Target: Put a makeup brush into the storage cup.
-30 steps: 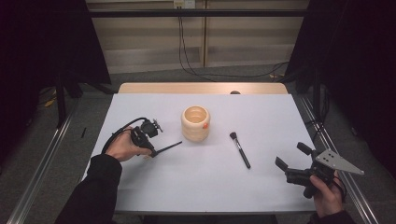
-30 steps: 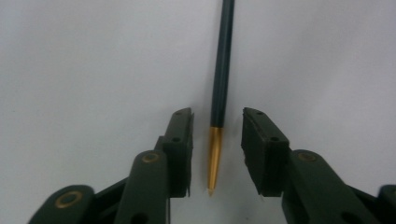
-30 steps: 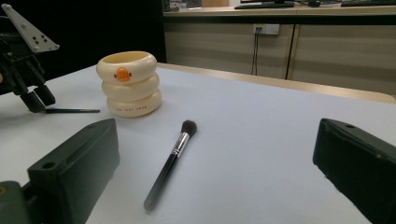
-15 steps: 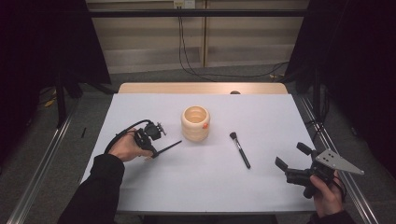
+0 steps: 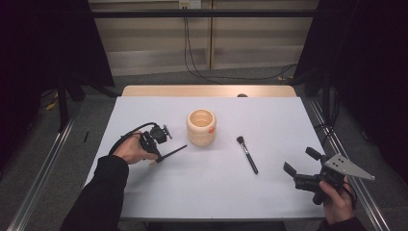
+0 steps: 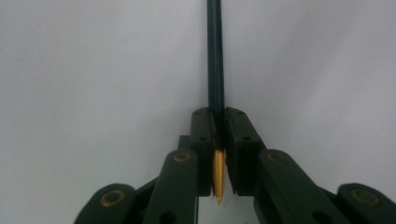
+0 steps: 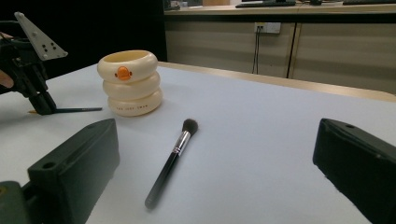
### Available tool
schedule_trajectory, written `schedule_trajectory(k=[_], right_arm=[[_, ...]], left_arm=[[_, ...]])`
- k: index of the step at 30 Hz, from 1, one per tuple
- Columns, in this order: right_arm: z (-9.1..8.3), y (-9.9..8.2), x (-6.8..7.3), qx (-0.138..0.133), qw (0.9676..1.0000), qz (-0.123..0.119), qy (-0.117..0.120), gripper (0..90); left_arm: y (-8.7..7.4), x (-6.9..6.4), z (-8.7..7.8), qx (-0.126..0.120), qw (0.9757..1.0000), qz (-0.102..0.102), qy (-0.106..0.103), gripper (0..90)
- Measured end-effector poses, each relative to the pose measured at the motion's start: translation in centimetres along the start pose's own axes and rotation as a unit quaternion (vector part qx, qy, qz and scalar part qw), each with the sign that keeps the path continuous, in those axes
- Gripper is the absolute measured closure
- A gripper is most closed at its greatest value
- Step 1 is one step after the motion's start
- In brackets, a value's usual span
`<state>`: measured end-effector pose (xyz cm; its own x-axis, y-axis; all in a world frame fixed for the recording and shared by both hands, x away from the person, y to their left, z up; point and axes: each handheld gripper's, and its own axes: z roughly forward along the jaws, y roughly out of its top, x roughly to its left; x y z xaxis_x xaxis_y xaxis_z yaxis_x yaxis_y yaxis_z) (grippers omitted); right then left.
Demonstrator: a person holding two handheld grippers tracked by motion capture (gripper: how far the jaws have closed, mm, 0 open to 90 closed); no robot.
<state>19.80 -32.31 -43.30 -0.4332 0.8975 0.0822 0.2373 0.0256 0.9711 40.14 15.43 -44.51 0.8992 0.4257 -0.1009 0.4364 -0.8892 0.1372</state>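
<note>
My left gripper (image 5: 158, 155) rests low on the white table (image 5: 202, 192) at the left. Its jaws have just been closing and now pinch a thin dark stick (image 6: 215, 56) with a gold end. The stick (image 5: 175, 150) points toward a cream ringed cup (image 5: 201, 127) with an orange mark. From the right gripper view, the left gripper (image 7: 45, 110) and its stick (image 7: 79, 110) lie left of the cup (image 7: 130, 81). A black makeup brush (image 5: 247, 154) lies flat right of the cup. My right gripper (image 5: 300, 161) hovers open at the right front, aimed at the brush (image 7: 173, 158).
The table's far edge has a bare wooden strip (image 5: 207, 90). Metal rails (image 5: 43, 163) run along the floor on both sides. Cables (image 5: 192, 53) hang down the wall behind the table.
</note>
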Motion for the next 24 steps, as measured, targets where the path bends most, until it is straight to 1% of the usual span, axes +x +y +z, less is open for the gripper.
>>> schedule_trajectory(k=[1, 3, 4, 5, 6, 7, 8, 10, 12, 13, 14, 15, 16, 19, 20, 22, 23, 24], right_arm=[[0.0, -0.01, -0.02, -0.001, 1.0, -0.002, -0.001, 0.1], [0.0, -0.01, -0.02, -0.001, 1.0, -0.002, -0.001, 0.1], [-0.01, 0.0, -0.01, 0.001, 1.0, 0.0, 0.0, 0.1], [-0.01, 0.0, -0.02, 0.001, 1.0, -0.001, 0.001, 0.1], [-0.01, 0.0, -0.02, 0.001, 1.0, -0.001, 0.001, 0.1], [0.01, 0.0, -0.02, -0.001, 1.0, -0.002, -0.001, 0.1], [0.02, 0.01, 0.02, -0.001, 1.0, -0.001, -0.001, 0.1], [0.0, 0.02, -0.01, 0.0, 1.0, -0.001, 0.0, 0.1], [0.02, 0.02, 0.03, 0.001, 1.0, 0.0, 0.0, 0.1], [0.02, 0.02, 0.0, 0.0, 1.0, 0.0, 0.001, 0.1], [0.02, 0.03, 0.01, -0.001, 1.0, 0.0, 0.001, 0.1], [0.05, 0.03, 0.01, -0.004, 1.0, 0.001, -0.002, 0.1], [0.05, 0.03, 0.01, -0.004, 1.0, 0.001, -0.002, 0.1], [0.04, 0.02, 0.0, -0.002, 1.0, 0.002, -0.001, 0.1], [0.04, 0.03, 0.01, -0.002, 1.0, 0.002, 0.0, 0.1], [0.01, 0.03, -0.01, -0.002, 1.0, 0.002, 0.0, 0.1], [0.04, 0.02, -0.02, -0.003, 1.0, 0.002, -0.001, 0.1], [0.03, 0.03, -0.02, -0.001, 1.0, 0.001, 0.001, 0.1]], left_arm=[[-0.01, -0.07, 0.07, -0.004, 1.0, -0.005, 0.002, 83.4], [0.09, -0.04, 0.01, 0.002, 1.0, 0.001, 0.003, 83.5], [0.11, -0.07, 0.05, 0.003, 1.0, 0.001, 0.002, 83.6], [0.15, -0.01, -0.03, 0.007, 1.0, 0.002, -0.004, 83.6], [0.11, -0.09, 0.04, 0.001, 1.0, 0.0, 0.003, 83.6], [0.09, -0.09, 0.01, 0.002, 1.0, -0.001, 0.004, 83.7], [0.09, -0.06, -0.01, 0.001, 1.0, 0.004, 0.007, 83.7], [0.12, -0.16, -0.07, 0.005, 0.9999, 0.007, 0.01, 83.7], [0.15, -0.18, -0.14, 0.008, 0.9999, 0.009, 0.006, 83.7], [0.16, -0.32, -0.12, 0.008, 0.9998, 0.013, 0.016, 83.8], [0.17, -0.36, -0.12, 0.008, 0.9996, 0.016, 0.02, 83.8], [0.16, -0.52, -0.02, 0.002, 0.9998, 0.006, 0.02, 83.7], [0.17, -0.47, -0.08, 0.005, 0.9997, 0.011, 0.02, 83.7], [0.13, -0.4, -0.14, 0.004, 0.9998, 0.008, 0.016, 83.8], [0.1, -0.42, -0.14, 0.004, 0.9999, 0.003, 0.015, 83.8], [0.06, -0.34, -0.13, 0.0, 0.9999, 0.003, 0.016, 83.7], [0.04, -0.27, -0.19, 0.0, 1.0, 0.002, 0.009, 83.8], [-0.09, -0.28, -0.18, -0.004, 0.9999, -0.002, 0.01, 83.8]])
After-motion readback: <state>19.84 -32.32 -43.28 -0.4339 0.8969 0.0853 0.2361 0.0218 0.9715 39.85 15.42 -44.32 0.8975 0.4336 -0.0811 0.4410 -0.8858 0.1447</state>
